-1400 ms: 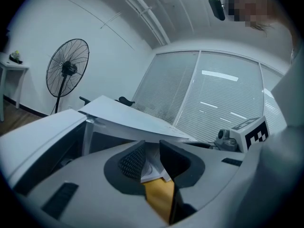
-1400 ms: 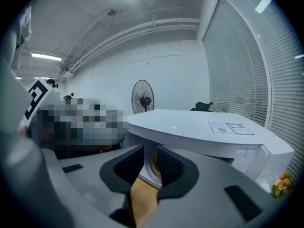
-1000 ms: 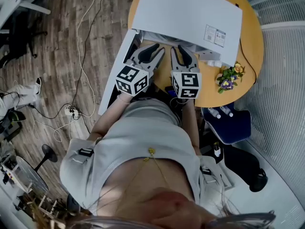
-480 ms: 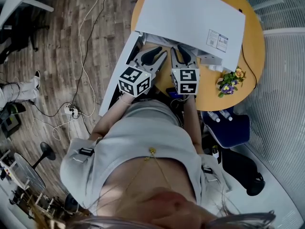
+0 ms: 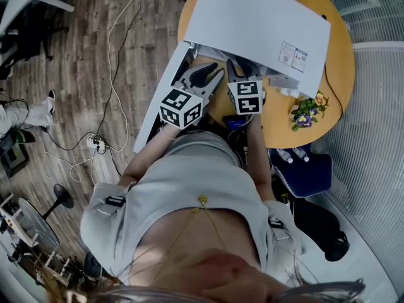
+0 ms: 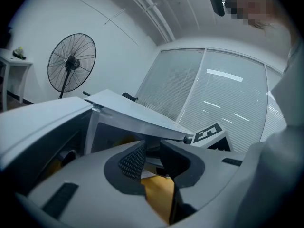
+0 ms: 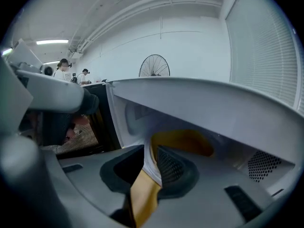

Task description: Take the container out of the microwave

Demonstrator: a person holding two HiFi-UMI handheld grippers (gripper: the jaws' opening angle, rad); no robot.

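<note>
- Container with a white rim and a yellow inside (image 7: 184,143) is sitting in the cavity of the white box-shaped microwave (image 5: 259,19); the head view is not showing it, as the microwave's top is covering it.
- Right gripper (image 7: 151,158) is reaching into the cavity and pinching the container's white rim: the rim is filling the gap between the jaws and lying against the ribbed pad (image 7: 169,166).
- Left gripper (image 6: 152,158) is hanging at the cavity mouth, just beside the right one, jaws slightly spread with nothing between them; only orange tabletop is showing through the gap.
- White microwave door (image 5: 158,100) is standing swung open over the table's left edge; its dark mesh window is showing in the right gripper view.
- Microwave is taking up most of the round orange-wood table (image 5: 284,124), front towards the near edge.
- Small bunch of yellow and purple flowers (image 5: 307,106) is lying near the table's right edge, apart from the grippers.
- Black pedestal fan (image 6: 71,63) is standing against the back wall, well apart from the table.
</note>
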